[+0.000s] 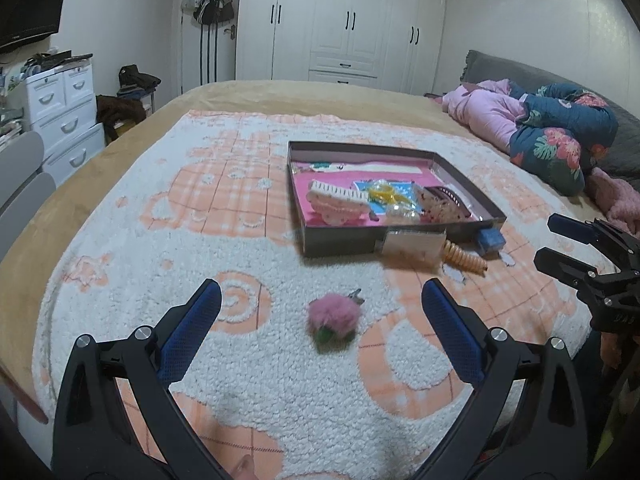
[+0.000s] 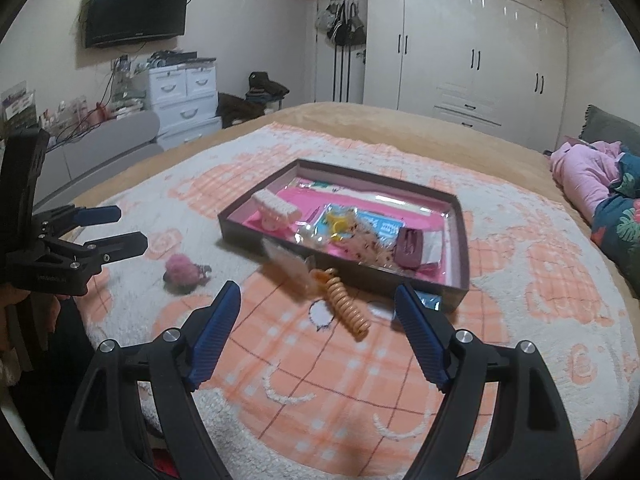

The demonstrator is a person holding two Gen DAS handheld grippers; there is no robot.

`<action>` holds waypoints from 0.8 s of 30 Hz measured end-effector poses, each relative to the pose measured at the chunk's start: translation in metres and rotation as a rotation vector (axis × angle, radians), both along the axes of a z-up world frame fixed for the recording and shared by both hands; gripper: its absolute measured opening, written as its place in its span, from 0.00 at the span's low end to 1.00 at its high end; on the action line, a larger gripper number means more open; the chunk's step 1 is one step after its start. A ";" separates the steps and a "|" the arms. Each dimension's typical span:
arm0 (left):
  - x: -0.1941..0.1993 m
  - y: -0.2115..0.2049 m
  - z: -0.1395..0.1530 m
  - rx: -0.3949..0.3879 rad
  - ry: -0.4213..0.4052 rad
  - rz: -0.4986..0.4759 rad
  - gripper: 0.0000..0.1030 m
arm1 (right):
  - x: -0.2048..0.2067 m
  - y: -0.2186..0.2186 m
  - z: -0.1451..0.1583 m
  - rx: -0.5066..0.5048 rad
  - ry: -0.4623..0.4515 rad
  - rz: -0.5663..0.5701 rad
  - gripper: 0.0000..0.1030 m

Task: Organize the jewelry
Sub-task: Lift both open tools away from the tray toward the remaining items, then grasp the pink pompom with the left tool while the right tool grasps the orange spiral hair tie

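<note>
Pink pompom clip [image 1: 333,319] on blanket, orange coil tie [image 2: 347,307] beside filled tray [image 2: 463,248]

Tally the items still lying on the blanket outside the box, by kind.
Pink pom-pom: 1
Orange spiral hair tie: 1
Clear packet: 1
Blue item by the box: 1
Total: 4

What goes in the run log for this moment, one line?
left hand-held gripper open over pompom | right hand-held gripper open over coil hair tie | box part-filled
</note>
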State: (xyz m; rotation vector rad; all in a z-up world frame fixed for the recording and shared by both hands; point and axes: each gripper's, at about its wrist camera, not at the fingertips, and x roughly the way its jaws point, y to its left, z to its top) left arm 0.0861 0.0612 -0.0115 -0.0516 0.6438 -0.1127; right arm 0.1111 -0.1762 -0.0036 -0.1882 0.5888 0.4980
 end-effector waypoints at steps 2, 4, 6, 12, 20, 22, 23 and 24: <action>0.000 -0.001 -0.003 0.001 0.010 -0.005 0.89 | 0.001 0.003 -0.006 -0.011 0.012 0.005 0.75; 0.003 -0.002 -0.007 0.001 0.024 -0.013 0.89 | 0.002 0.004 -0.010 -0.018 0.021 0.011 0.75; 0.005 -0.005 -0.011 0.004 0.035 -0.020 0.89 | 0.004 0.004 -0.015 -0.024 0.029 0.014 0.75; 0.009 -0.011 -0.021 0.016 0.056 -0.039 0.89 | 0.009 0.004 -0.028 -0.040 0.045 0.013 0.75; 0.015 -0.018 -0.029 0.015 0.056 -0.070 0.89 | 0.026 0.002 -0.041 -0.060 0.058 0.001 0.75; 0.017 -0.019 -0.032 0.002 0.060 -0.074 0.89 | 0.030 0.002 -0.044 -0.068 0.059 0.003 0.75; 0.019 -0.019 -0.033 -0.002 0.065 -0.073 0.89 | 0.033 0.003 -0.046 -0.072 0.061 0.008 0.75; 0.020 -0.019 -0.035 -0.002 0.068 -0.074 0.89 | 0.035 0.004 -0.047 -0.076 0.064 0.009 0.74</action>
